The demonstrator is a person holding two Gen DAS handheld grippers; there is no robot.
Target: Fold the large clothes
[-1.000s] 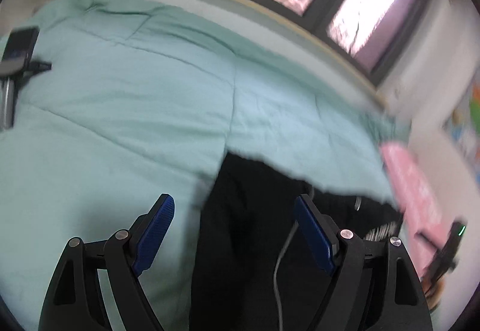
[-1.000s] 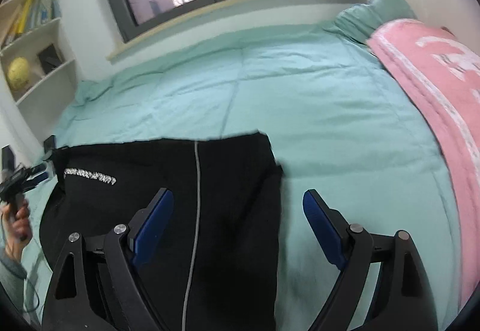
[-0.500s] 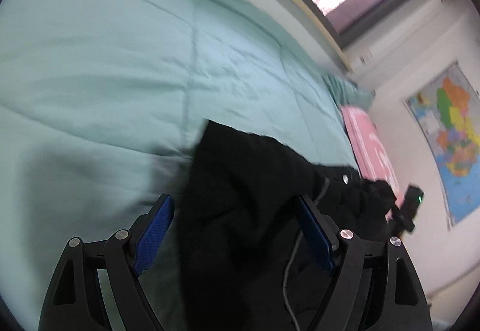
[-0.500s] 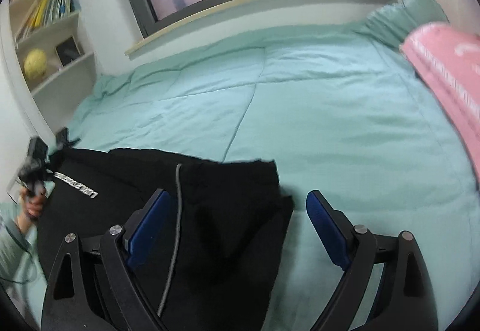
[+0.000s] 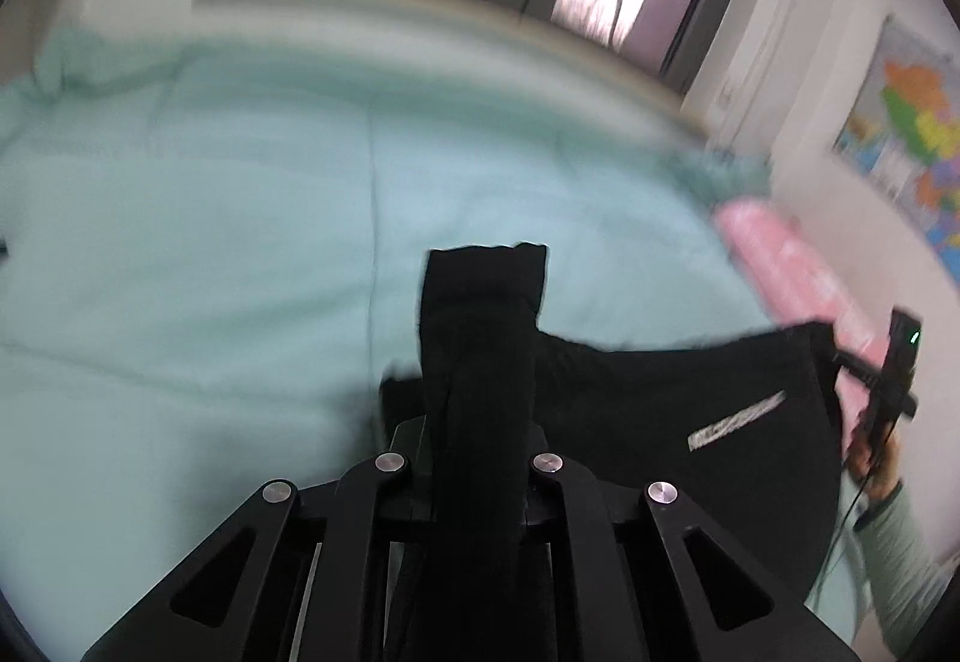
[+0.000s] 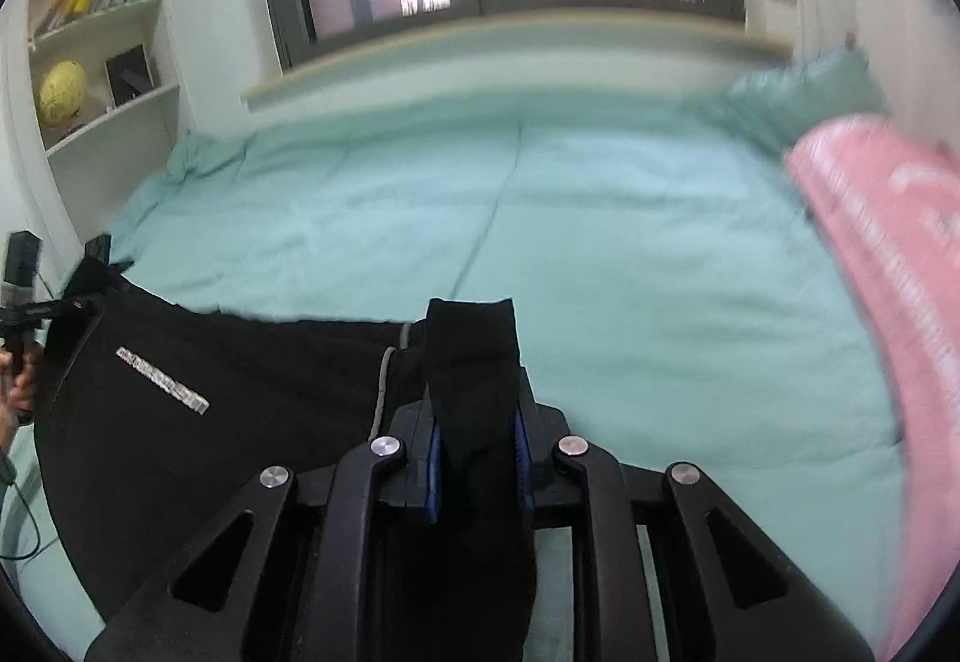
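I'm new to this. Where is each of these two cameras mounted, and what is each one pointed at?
Left wrist view: sits on the left tongs, looking across the green bed to the window; its tongs pinch the black garment; the other hand shows at right.
Right wrist view: sits on the right tongs, facing bed, window and bookshelf, also pinching the garment.
Shared: garment, bed, window, pink blanket.

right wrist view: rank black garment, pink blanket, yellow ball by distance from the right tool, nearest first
1. black garment: clamped in the right tool, spreading left.
2. pink blanket: right edge of the bed.
3. yellow ball: shelf, far left.
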